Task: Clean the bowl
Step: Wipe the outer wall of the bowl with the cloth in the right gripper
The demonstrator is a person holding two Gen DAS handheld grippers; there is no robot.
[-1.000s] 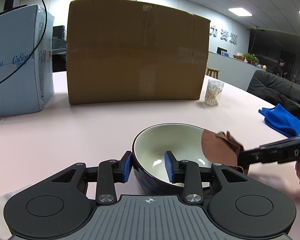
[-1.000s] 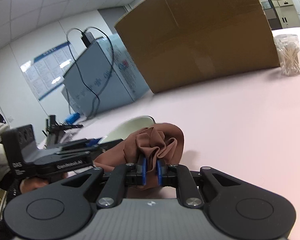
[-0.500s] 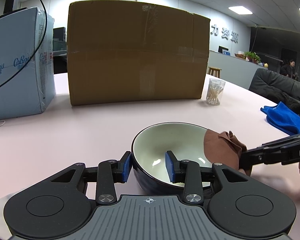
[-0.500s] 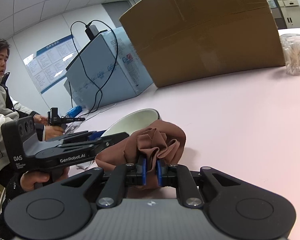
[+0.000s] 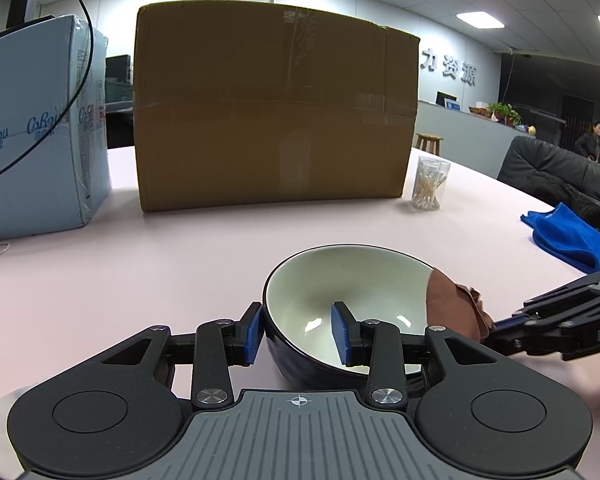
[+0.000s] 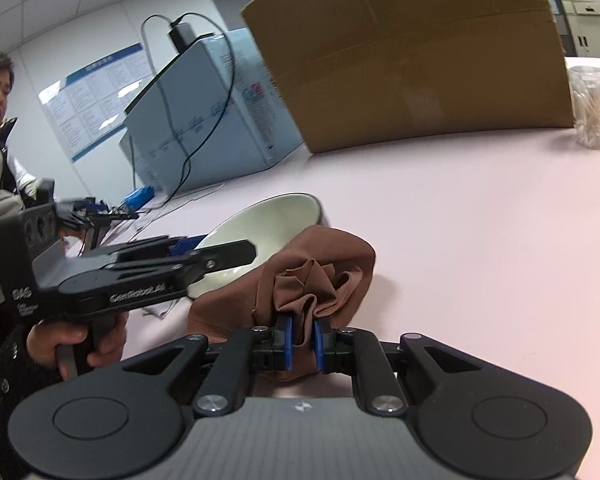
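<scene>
We find the bowl point(image 5: 352, 300), dark outside and pale inside, standing upright on the pale pink table point(image 5: 140, 272) in front of a large cardboard box point(image 5: 276, 108). The left gripper point(image 5: 298, 340) straddles the bowl's near rim: one blue pad lies against the outer wall, the other stands inside the bowl clear of the inner wall, so we record the jaws as slightly parted and not clamping. The right gripper point(image 6: 300, 340) has its jaws drawn nearly together on a bunched fold of the brown cloth point(image 6: 312, 276), which it holds firmly. The cloth drapes against the bowl's right-hand rim, as seen from the left wrist. A light blue carton point(image 5: 32, 128) stands left of the box, a clear jar of cotton swabs point(image 5: 430, 182) to its right, and a blue towel point(image 5: 564, 236) lies near the table's right edge.
</scene>
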